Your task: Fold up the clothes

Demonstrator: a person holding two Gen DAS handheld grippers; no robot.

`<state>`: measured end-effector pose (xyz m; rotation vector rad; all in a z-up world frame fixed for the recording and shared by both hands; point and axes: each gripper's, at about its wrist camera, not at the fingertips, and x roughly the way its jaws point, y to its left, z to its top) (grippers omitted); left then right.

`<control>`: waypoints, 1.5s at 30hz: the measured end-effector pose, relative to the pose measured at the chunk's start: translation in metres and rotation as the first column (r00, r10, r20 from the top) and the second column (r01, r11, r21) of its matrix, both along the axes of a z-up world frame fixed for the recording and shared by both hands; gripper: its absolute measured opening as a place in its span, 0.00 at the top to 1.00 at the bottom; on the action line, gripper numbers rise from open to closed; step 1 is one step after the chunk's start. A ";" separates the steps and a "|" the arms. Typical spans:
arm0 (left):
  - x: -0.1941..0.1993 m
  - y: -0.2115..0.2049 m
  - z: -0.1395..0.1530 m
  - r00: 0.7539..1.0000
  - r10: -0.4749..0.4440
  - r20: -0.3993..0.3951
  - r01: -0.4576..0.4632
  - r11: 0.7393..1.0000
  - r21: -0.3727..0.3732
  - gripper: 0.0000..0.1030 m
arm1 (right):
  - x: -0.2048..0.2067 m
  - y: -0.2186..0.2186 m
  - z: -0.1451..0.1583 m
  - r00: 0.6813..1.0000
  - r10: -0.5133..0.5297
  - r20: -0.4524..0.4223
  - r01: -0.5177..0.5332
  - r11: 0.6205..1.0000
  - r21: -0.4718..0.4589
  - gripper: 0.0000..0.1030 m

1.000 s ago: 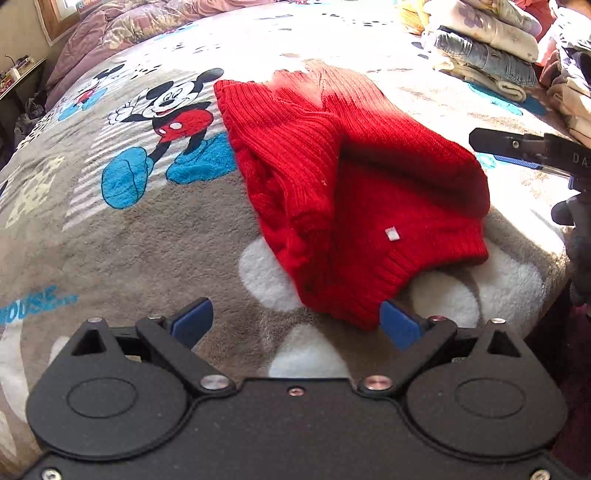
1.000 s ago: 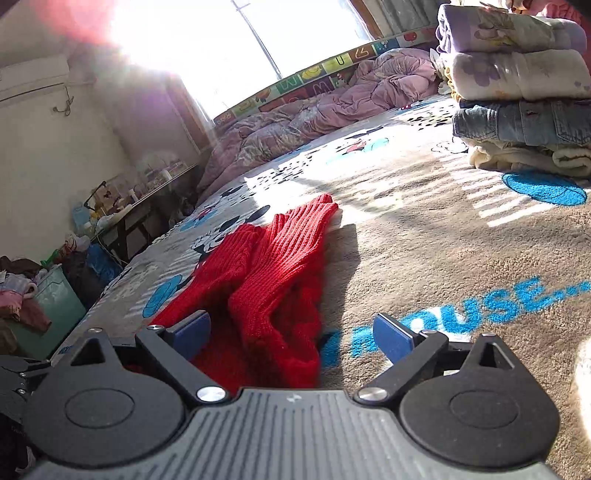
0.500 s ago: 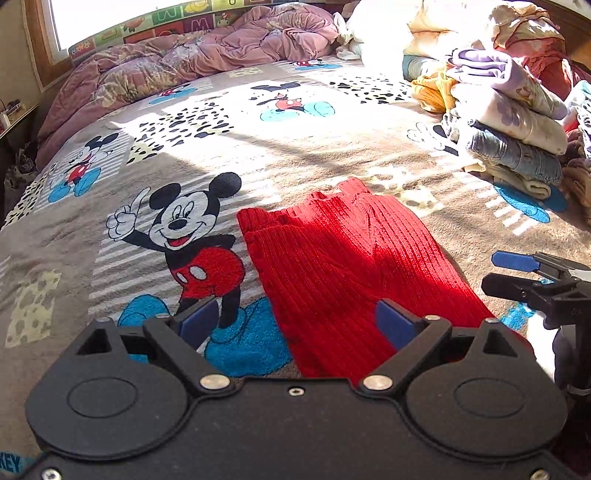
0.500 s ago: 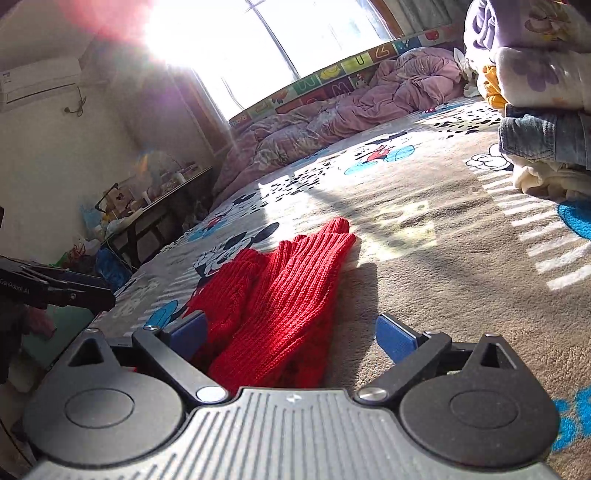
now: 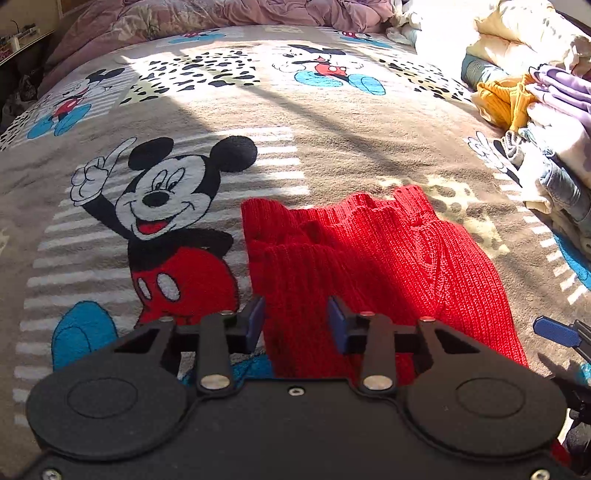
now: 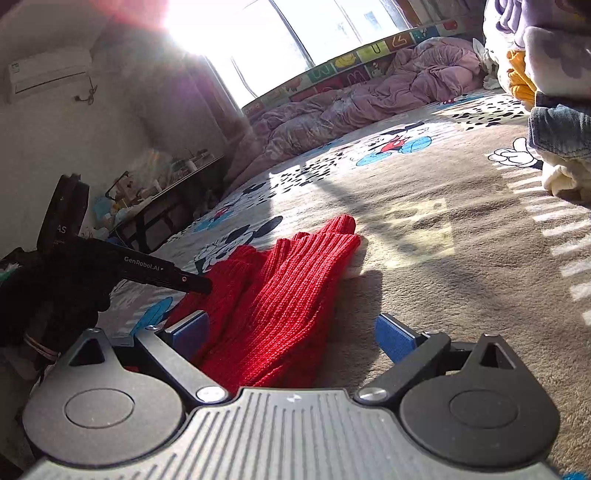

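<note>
A red knit sweater [image 5: 369, 258] lies folded lengthwise on the Mickey Mouse blanket [image 5: 258, 122]. My left gripper [image 5: 295, 321] sits low over the sweater's near left part, its blue pads half closed around a strip of the knit; I cannot tell whether they pinch it. My right gripper [image 6: 291, 332] is open, low at the sweater's [image 6: 280, 288] near right end, with the knit lying between its blue pads. The left gripper [image 6: 184, 282] also shows in the right wrist view, and a tip of the right gripper [image 5: 554, 330] shows at the right edge of the left wrist view.
A stack of folded clothes [image 5: 554, 122] stands at the right side of the bed, also in the right wrist view [image 6: 546, 92]. A crumpled pink quilt [image 5: 221, 14] lies at the far end under the window. A cluttered low table [image 6: 162, 199] stands left of the bed.
The left gripper has moved forward and down onto the sweater and its jaws have narrowed from wide open. The right gripper has crept forward along the sweater and stays open.
</note>
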<state>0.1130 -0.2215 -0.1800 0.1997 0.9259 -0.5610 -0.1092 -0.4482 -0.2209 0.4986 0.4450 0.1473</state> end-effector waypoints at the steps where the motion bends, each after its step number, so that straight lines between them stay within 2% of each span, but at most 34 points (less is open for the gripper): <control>1: 0.002 -0.001 -0.001 1.000 0.008 -0.007 -0.008 1.000 -0.005 0.65 | -0.001 0.001 0.001 1.000 0.011 0.002 -0.011 1.000 -0.007 0.07; 5: 0.011 -0.003 -0.005 0.998 0.041 -0.044 -0.042 0.998 -0.040 0.69 | -0.001 0.006 0.001 1.000 0.031 0.001 -0.031 0.999 -0.031 0.07; 7: 0.012 -0.005 -0.004 0.998 0.037 -0.043 -0.039 0.998 -0.043 0.74 | -0.001 0.007 0.001 0.999 0.034 0.000 -0.034 0.999 -0.033 0.07; 9: 0.009 -0.007 -0.002 0.999 0.022 -0.028 -0.023 0.999 -0.041 0.89 | -0.002 0.007 0.001 0.999 0.034 0.000 -0.034 0.999 -0.033 0.07; 15: -0.007 -0.004 0.023 0.997 -0.038 0.072 0.038 0.999 -0.004 0.90 | -0.001 0.010 -0.001 0.999 0.026 -0.024 -0.028 0.999 -0.047 0.07; 19: -0.017 0.010 0.039 0.990 -0.050 0.134 0.047 0.998 0.030 0.90 | 0.005 0.014 -0.005 0.993 -0.003 -0.118 -0.009 0.995 -0.098 0.06; 21: -0.021 0.020 0.044 0.986 -0.050 0.158 0.043 0.998 0.048 0.90 | 0.007 0.015 -0.006 0.989 -0.027 -0.148 0.009 0.993 -0.121 0.02; 27: -0.030 0.050 0.052 0.977 -0.029 0.212 0.007 0.994 0.107 0.90 | 0.008 0.019 -0.004 0.978 -0.089 -0.191 0.051 0.980 -0.193 0.01; 45: -0.043 0.135 0.060 0.946 0.055 0.318 -0.127 0.969 0.210 0.90 | 0.010 0.025 -0.002 0.967 -0.136 -0.215 0.078 0.963 -0.259 0.00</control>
